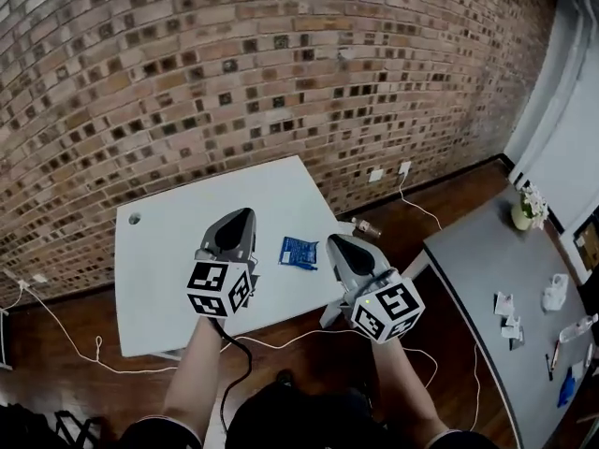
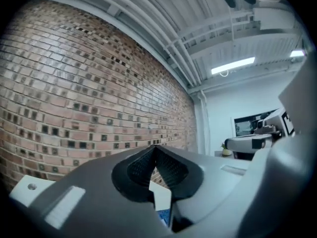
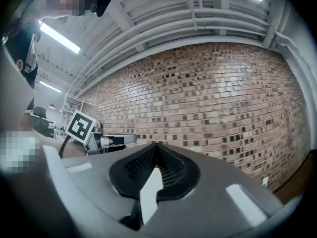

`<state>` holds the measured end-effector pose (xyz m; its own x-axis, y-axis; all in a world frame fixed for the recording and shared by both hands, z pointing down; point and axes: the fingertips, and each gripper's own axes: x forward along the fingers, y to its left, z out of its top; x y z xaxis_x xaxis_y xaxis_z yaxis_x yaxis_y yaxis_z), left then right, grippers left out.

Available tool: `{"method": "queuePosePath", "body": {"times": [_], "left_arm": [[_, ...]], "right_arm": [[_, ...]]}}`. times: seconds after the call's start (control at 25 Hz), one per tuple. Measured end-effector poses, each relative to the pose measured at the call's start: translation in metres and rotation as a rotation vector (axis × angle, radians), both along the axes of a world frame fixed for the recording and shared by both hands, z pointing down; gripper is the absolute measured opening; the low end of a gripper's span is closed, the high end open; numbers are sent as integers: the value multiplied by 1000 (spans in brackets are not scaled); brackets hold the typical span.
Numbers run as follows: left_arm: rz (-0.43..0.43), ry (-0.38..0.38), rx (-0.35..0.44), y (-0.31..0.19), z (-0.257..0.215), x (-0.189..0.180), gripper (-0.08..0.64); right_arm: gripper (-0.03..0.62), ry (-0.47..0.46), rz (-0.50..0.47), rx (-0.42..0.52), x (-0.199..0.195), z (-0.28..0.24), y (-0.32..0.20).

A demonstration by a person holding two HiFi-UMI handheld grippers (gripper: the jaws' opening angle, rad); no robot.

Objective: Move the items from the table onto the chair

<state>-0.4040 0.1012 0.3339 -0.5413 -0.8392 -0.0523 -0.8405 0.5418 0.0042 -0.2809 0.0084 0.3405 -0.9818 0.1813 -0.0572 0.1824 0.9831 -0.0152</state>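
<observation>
Near the right edge of one white table [image 1: 159, 269] lies one blue packet [image 1: 299, 252], flat. Two grippers, left [image 1: 245, 215] and right [image 1: 337, 243], flank it from above, jaws together, nothing held. Wood floor [image 1: 449, 199] separates one grey table [image 1: 477, 269] at right.

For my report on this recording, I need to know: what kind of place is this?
Probably an indoor office or lab workroom. It has a long brick wall, a white table and a grey desk standing on a wooden floor, and a strip light under an open ceiling.
</observation>
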Motion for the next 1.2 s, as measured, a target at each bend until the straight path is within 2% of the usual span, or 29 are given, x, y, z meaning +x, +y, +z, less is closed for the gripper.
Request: {"method": "queuePosePath", "body": {"times": [0.24, 0.48, 0.84, 1.2], "left_arm": [[-119, 15, 19, 74, 2, -38, 12], [-182, 60, 30, 105, 10, -60, 12], [-233, 72, 11, 123, 13, -73, 11], [-255, 70, 17, 128, 18, -78, 12]], "right_arm": [[2, 5, -118, 22, -43, -1, 63], [2, 19, -201, 27, -71, 5, 95], [2, 35, -263, 35, -94, 9, 112], [2, 54, -260, 39, -104, 16, 112]]}}
